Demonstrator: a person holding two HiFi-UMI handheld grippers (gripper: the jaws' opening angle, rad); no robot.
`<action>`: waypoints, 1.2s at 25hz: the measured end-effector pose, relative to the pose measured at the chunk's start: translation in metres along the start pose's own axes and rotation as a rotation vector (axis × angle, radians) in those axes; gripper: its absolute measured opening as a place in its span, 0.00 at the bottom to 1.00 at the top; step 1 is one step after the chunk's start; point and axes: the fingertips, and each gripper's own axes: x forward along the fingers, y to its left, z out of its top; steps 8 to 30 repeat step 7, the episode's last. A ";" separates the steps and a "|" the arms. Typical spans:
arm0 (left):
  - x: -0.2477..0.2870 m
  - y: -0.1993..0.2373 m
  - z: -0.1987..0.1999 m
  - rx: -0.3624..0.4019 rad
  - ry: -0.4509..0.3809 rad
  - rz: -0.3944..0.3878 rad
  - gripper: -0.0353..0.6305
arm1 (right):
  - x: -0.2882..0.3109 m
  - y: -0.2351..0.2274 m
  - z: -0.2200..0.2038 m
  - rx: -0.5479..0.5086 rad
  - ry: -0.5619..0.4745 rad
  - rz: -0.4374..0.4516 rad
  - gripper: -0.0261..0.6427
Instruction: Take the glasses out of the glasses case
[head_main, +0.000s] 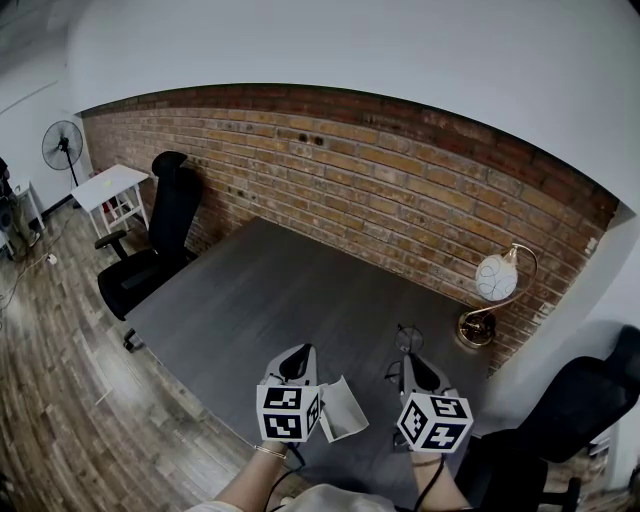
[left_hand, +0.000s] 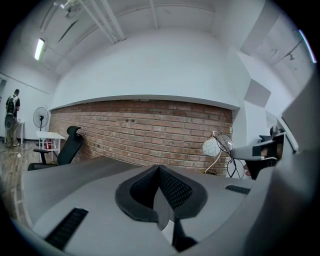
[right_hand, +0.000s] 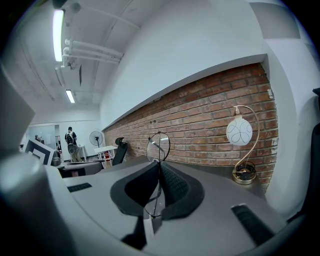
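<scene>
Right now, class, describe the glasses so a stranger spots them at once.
Find the grey table by the brick wall, then its near right end. The glasses are pinched in the right tongs: thin round rims, unlike the white-globe lamp.

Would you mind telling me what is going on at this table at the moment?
A person stands at the dark table with a gripper in each hand. The left gripper is shut on the pale glasses case. The right gripper is shut on the glasses, with one round lens sticking up above its jaws. The glasses are already out of the case, and the two are held apart near the table's near edge.
</scene>
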 end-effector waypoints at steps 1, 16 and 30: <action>0.000 0.000 0.000 0.000 0.001 0.000 0.08 | 0.000 0.000 0.000 0.000 0.001 -0.001 0.10; 0.002 -0.003 -0.002 0.000 0.004 -0.001 0.08 | 0.000 -0.003 -0.001 0.002 0.005 -0.001 0.10; 0.002 -0.003 -0.002 0.000 0.004 -0.001 0.08 | 0.000 -0.003 -0.001 0.002 0.005 -0.001 0.10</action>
